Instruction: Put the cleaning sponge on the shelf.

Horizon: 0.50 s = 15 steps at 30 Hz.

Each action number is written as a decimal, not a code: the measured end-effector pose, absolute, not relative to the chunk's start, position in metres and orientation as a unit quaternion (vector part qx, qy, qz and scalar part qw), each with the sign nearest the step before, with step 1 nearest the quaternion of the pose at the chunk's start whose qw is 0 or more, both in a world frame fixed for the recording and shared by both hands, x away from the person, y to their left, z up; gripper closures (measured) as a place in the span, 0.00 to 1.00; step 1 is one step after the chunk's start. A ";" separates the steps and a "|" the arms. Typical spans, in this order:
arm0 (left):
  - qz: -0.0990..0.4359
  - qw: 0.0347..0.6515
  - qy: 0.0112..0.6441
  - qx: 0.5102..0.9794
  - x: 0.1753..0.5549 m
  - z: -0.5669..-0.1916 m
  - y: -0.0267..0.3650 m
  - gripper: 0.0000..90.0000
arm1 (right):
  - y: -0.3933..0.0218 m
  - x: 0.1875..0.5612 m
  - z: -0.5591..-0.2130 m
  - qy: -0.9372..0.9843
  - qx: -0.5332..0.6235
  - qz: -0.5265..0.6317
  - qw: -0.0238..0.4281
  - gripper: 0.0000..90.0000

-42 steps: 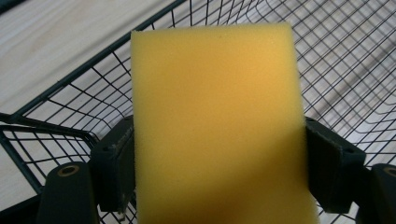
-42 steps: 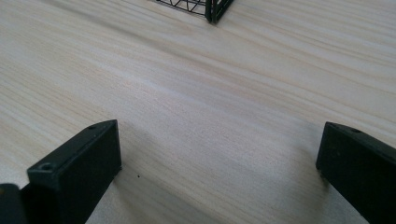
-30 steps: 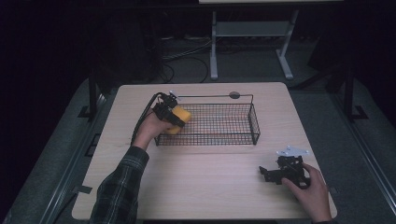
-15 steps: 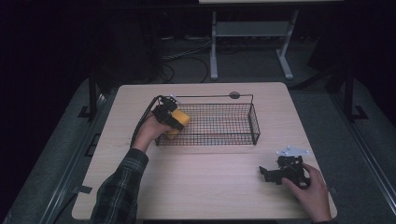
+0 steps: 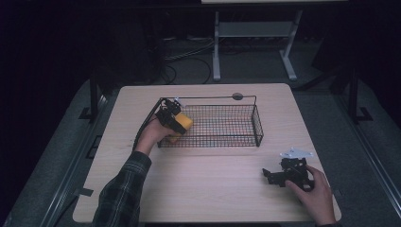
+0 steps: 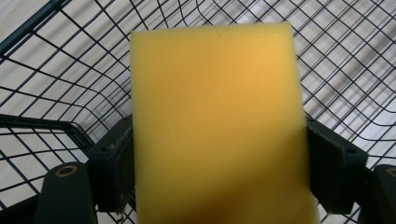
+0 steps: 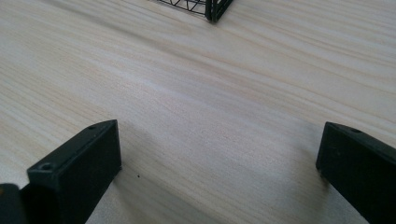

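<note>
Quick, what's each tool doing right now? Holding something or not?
Left tool: closed on the yellow rectangular foam sponge, over the left end of the black wire basket.
Right tool: open, holding nothing, low over the pale wooden table.

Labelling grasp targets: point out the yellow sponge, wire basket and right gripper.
yellow sponge (image 6: 215, 126), left gripper view, middle of its broad face
wire basket (image 5: 257, 124), high view, right end wall
right gripper (image 7: 219, 163), right gripper view, midway between its jaws

Location: my recording lab. Dark room; pale wood worktop (image 5: 213, 189) on grey floor mat (image 5: 359, 142); loose cables (image 5: 189, 56); white metal stand (image 5: 250, 33) behind.
</note>
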<state>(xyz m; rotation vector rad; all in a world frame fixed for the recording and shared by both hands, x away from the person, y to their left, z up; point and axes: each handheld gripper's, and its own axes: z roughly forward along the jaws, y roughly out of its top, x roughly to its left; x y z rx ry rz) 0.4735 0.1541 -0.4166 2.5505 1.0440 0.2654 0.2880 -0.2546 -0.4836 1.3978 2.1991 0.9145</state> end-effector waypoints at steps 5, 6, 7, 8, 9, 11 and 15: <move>0.094 0.186 0.371 0.905 0.473 -0.417 0.154 0.23 | -0.255 0.288 -0.484 0.782 0.497 0.325 0.189 0.00; 0.094 0.186 0.371 0.905 0.473 -0.417 0.154 0.23 | -0.255 0.288 -0.484 0.782 0.497 0.325 0.189 0.00; 0.092 0.185 0.371 0.905 0.474 -0.416 0.154 0.23 | -0.255 0.288 -0.484 0.782 0.497 0.325 0.189 0.00; 0.092 0.185 0.372 0.905 0.474 -0.416 0.154 0.23 | -0.255 0.288 -0.484 0.782 0.497 0.325 0.189 0.00; 0.093 0.185 0.372 0.905 0.474 -0.416 0.154 0.23 | -0.255 0.288 -0.484 0.782 0.497 0.325 0.189 0.00; 0.092 0.185 0.372 0.905 0.474 -0.416 0.154 0.23 | -0.255 0.288 -0.484 0.782 0.497 0.325 0.189 0.00; 0.092 0.186 0.373 0.904 0.474 -0.416 0.154 0.23 | -0.255 0.288 -0.484 0.782 0.497 0.325 0.189 0.00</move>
